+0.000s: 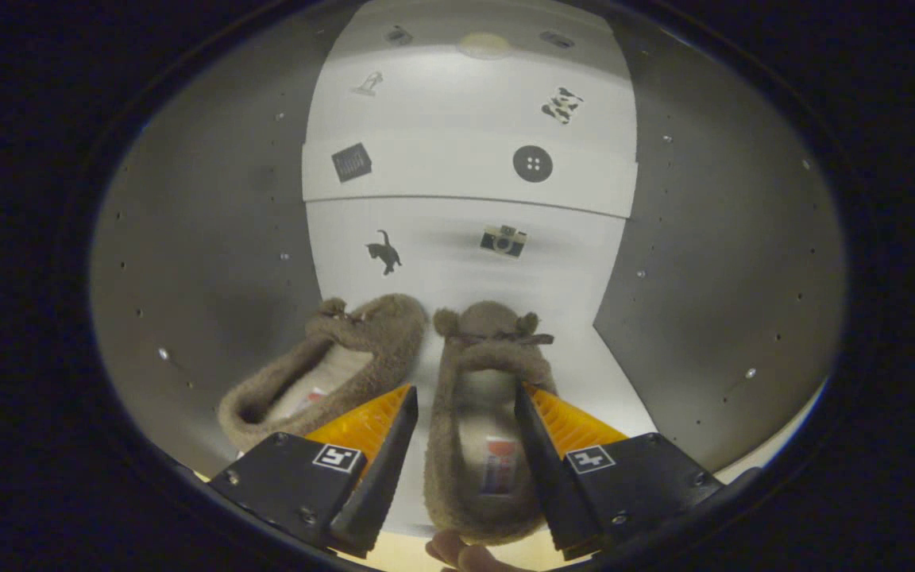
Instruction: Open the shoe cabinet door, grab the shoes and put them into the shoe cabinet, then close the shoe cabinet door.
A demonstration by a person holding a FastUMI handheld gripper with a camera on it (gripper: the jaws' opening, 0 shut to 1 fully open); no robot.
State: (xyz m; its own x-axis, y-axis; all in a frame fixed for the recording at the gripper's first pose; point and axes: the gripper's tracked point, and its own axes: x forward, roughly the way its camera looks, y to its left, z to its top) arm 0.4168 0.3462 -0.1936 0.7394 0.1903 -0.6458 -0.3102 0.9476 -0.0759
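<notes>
Two brown fuzzy slippers lie side by side on the white floor inside the shoe cabinet (584,349), toes toward the back wall. The left slipper (362,342) is angled, just beyond my left finger. The right slipper (473,357) lies straight, with its heel end between my fingers. My gripper (465,389) is open. A strip of white floor shows between the left finger and that slipper's side. The right finger overlaps the slipper's right edge, and I cannot tell whether it touches.
Grey side walls (211,254) with small holes close in on both sides. The white back wall (457,127) carries several small stickers. A person's fingertip (457,552) shows just below the right slipper's heel, over a pale wooden edge.
</notes>
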